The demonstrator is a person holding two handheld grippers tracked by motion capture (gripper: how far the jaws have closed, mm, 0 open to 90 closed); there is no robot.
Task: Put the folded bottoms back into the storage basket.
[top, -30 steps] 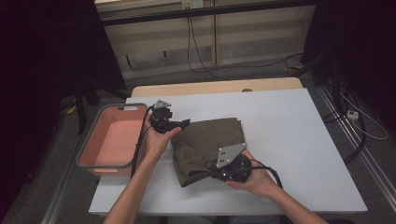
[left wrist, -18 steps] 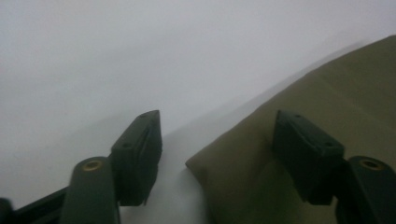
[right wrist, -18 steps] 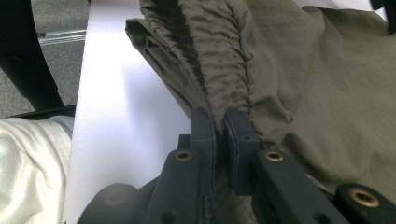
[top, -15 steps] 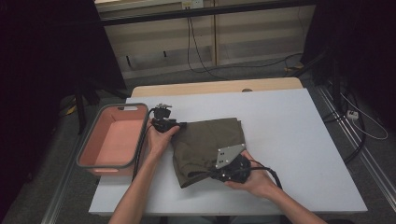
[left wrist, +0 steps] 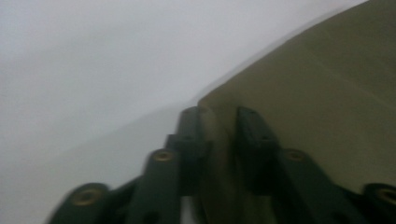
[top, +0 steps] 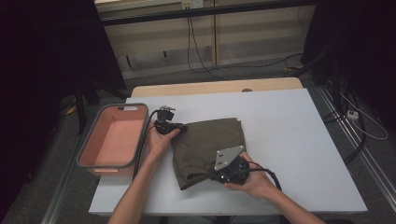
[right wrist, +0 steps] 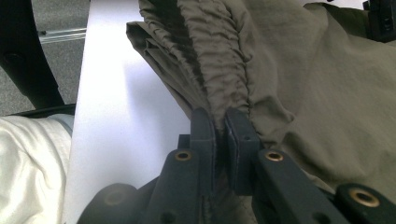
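Note:
An olive green garment (top: 210,140) lies folded on the white table (top: 289,140). My left gripper (top: 182,127) is at the garment's far left corner. In the left gripper view its jaws have just been closing, and a fold of the garment (left wrist: 327,93) fills the gap of the left gripper (left wrist: 217,119). My right gripper (top: 212,176) is at the garment's near edge. In the right gripper view the right gripper (right wrist: 220,116) is shut on the gathered elastic band of the garment (right wrist: 303,70).
A pink bin with a grey rim (top: 88,149) stands at the table's left edge, close to my left forearm. Bare table stretches to the right of the garment and behind it. Cables trail from both grippers.
My left gripper has sunk a little onto the garment's far left corner and its jaws have closed on the cloth. The right gripper and the garment's near edge have not moved.

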